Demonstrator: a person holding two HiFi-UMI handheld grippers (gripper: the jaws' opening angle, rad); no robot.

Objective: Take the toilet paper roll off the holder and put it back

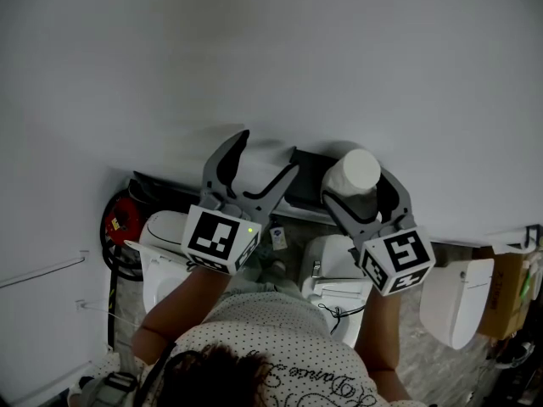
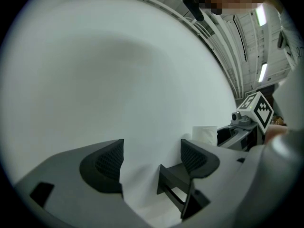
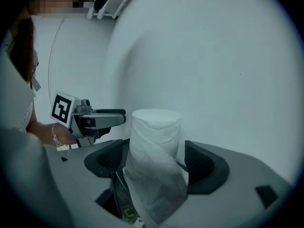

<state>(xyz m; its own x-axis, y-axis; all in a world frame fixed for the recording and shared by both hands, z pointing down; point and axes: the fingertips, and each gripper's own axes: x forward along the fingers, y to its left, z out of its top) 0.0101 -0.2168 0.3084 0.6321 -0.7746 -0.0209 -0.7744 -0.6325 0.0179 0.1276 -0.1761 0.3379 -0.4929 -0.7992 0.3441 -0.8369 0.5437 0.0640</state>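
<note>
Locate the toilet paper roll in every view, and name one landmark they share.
Head view: toilet paper roll right of centre, against the white wall.
Left gripper view: roll small, right of centre.
Right gripper view: roll centre, between the jaws.
Shared landmark: the white wall.

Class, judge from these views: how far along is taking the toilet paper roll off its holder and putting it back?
Done: nothing clearly. In hand: the right tool brackets the upright toilet paper roll at the black holder, not plainly squeezing it; the left tool hangs open and empty. Left: grip, lift off, put back.
</note>
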